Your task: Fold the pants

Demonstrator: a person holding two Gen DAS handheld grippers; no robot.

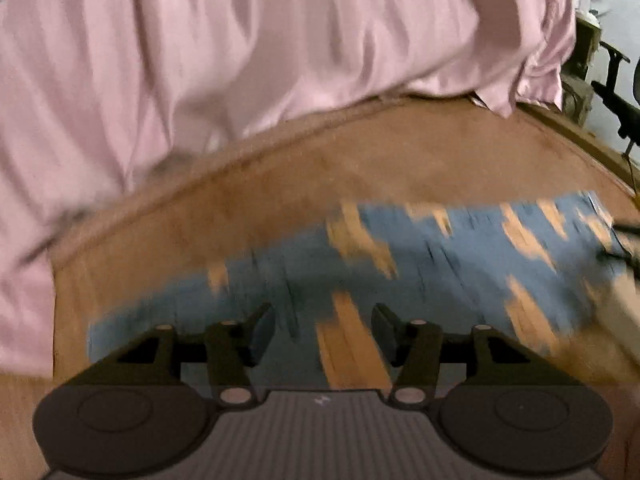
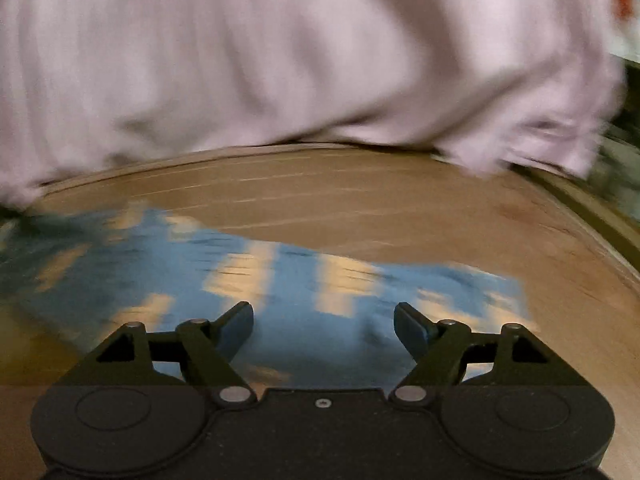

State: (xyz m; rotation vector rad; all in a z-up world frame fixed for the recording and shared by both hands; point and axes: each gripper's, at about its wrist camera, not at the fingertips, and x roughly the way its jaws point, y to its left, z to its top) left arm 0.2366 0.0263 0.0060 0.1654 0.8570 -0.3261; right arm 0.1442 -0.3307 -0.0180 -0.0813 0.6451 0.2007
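The pants (image 1: 440, 256) are blue cloth with orange-tan patches, lying flat on a brown wooden surface (image 1: 360, 160). Both views are blurred by motion. My left gripper (image 1: 323, 316) hovers over the near part of the cloth, open, with nothing between its fingers. In the right wrist view the same pants (image 2: 296, 276) spread from the left edge to the middle right. My right gripper (image 2: 323, 310) stands open just above their near edge, holding nothing.
A pink sheet (image 1: 240, 60) hangs in folds behind the wooden surface and fills the upper half of both views (image 2: 280, 60). A black chair-like frame (image 1: 616, 92) stands at the far right. Bare wood (image 2: 360, 200) lies between pants and sheet.
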